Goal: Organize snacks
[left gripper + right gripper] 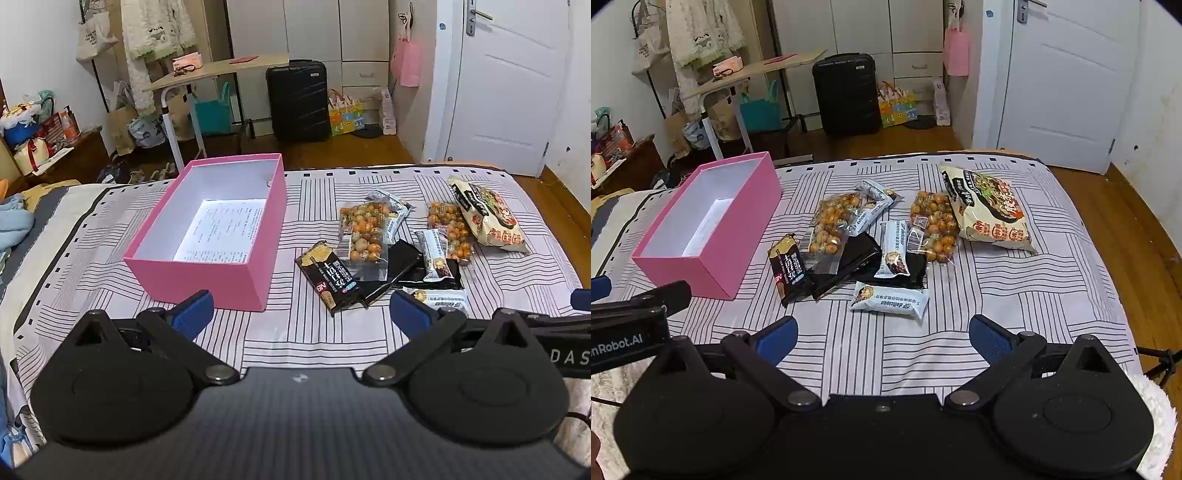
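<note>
In the left wrist view, the left gripper (301, 314) hung over the near part of the bed (295, 343) with its jaws wide open and nothing between them. The pink box (207, 236) sat on the bed just ahead and a little to the left, its long side running from near to far. Only a printed paper (221, 229) lay in it. The snacks lay in a pile to the right of the box. The dark cracker pack (332, 277) was the snack nearest the box, and a white bar (439, 297) lay just past the right jaw. The left gripper looked nearer the box than the pile. This view showed the floor of the box well.

In the right wrist view, the right gripper (882, 339) also had its jaws wide open and held nothing. The same white bar (888, 301) lay straight ahead of these jaws, close by, with its long side running left to right. So the right gripper seemed the better one to pick it up first. The big noodle bag (990, 210) lay far on the right, beside a bag of little round balls (936, 229). The box (713, 225) sat off to the left here, and its floor was mostly hidden by its wall. The left gripper (635, 306) poked in at the left edge.
</note>
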{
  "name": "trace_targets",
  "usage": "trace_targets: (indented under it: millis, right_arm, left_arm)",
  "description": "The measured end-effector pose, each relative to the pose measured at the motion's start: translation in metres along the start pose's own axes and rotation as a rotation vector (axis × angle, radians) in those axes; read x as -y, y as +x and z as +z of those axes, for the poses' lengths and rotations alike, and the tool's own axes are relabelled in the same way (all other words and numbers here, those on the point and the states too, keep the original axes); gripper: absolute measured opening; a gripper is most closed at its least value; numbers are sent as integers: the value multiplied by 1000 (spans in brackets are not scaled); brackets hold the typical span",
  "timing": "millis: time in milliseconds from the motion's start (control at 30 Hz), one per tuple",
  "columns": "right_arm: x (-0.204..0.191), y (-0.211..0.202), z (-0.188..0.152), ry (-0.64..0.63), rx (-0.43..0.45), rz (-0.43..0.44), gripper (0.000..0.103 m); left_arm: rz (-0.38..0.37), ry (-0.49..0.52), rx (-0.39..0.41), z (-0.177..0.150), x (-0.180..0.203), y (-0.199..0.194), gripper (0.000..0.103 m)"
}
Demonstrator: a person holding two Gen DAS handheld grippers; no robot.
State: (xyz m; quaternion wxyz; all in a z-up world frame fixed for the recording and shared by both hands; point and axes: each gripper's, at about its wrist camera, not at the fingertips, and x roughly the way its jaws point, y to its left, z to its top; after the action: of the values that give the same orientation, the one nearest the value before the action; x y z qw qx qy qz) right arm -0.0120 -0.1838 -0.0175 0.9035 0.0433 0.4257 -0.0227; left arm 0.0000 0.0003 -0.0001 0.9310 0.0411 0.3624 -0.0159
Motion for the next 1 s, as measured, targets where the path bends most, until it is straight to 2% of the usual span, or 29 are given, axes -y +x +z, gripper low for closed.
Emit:
trace_targets:
  millis: [1000]
  right_arm:
    - [-5, -4, -4, -53, 14, -67, 101]
  left_arm:
    - [0, -45, -24, -11, -9, 10, 103]
